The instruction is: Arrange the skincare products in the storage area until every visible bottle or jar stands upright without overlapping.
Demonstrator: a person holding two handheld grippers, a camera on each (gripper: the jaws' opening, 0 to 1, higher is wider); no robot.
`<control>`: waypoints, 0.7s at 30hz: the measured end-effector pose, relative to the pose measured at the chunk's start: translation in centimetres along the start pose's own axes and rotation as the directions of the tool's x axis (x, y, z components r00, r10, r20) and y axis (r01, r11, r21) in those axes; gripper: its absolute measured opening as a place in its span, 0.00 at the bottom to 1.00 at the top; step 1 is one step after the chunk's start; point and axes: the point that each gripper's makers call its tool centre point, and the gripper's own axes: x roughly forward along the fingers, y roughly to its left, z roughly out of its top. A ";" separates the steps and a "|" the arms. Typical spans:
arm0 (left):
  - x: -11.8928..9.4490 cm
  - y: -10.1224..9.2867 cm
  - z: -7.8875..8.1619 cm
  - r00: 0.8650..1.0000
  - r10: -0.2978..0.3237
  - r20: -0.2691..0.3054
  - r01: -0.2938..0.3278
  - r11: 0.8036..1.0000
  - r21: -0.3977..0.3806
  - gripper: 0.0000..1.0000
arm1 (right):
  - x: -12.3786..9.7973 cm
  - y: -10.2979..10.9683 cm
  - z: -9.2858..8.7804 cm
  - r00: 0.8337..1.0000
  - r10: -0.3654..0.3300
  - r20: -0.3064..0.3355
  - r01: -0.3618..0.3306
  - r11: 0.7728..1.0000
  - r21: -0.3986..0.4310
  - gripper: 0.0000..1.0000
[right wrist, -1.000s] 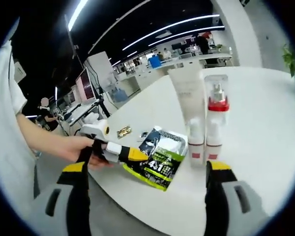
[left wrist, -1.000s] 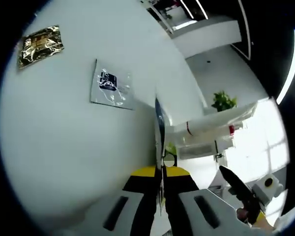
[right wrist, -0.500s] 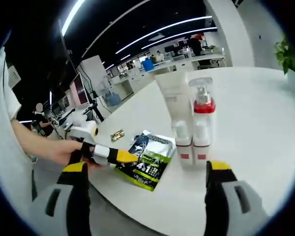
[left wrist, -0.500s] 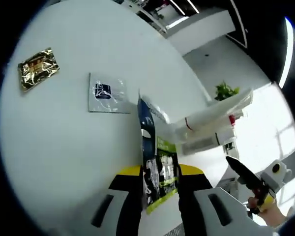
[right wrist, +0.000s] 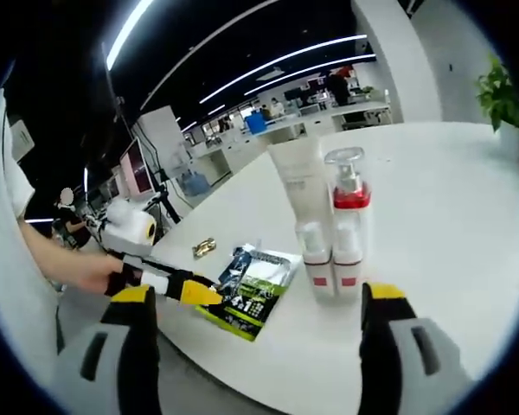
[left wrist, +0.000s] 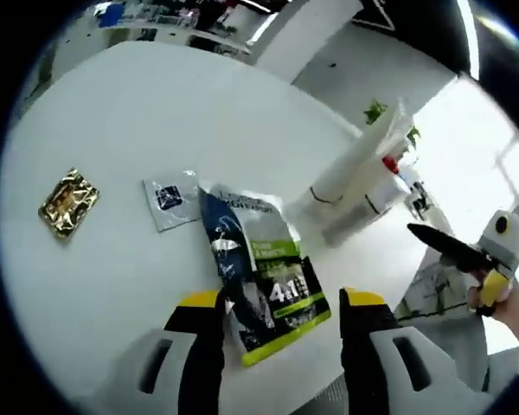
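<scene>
White worktop, pouch flat between left tool jaws; bottles upright beyond.

Left gripper view: the left tool (left wrist: 281, 311) is seen spread open, its yellow-tipped jaws on either side of the green-and-navy pouch (left wrist: 264, 285), which lies flat on the worktop (left wrist: 112, 130); whether the jaws touch it cannot be told. The pouch's long axis runs away from the tool, green end nearest. A small clear sachet (left wrist: 171, 199) and a gold sachet (left wrist: 67, 204) lie flat to the left; the tube (left wrist: 359, 164) and pump bottle (left wrist: 389, 177) are grouped beyond. Right gripper view: the right tool (right wrist: 255, 298) is held open and empty, back from the worktop edge, judged to be waiting. The tube (right wrist: 298, 186) stands on its cap, and the red-collared pump bottle (right wrist: 346, 216) stands nozzle up, just beside it. The pouch (right wrist: 251, 290) lies flat at the left tool (right wrist: 199, 292) tip.
</scene>
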 end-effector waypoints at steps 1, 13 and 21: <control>-0.1 0.0 0.0 1.000 0.007 0.000 -0.007 0.998 0.056 0.56 | 0.0 0.0 0.0 1.000 0.001 0.000 -0.001 1.000 0.001 0.98; 1.9 -0.7 0.4 0.999 0.008 -0.036 0.015 0.818 0.575 0.56 | -0.9 0.1 0.2 1.000 -0.008 0.005 0.008 1.000 -0.001 0.98; 3.9 -0.2 -0.2 0.996 0.052 -0.066 -0.006 0.829 0.559 0.56 | -1.3 -0.5 0.3 0.999 -0.040 0.024 0.039 0.999 0.012 0.98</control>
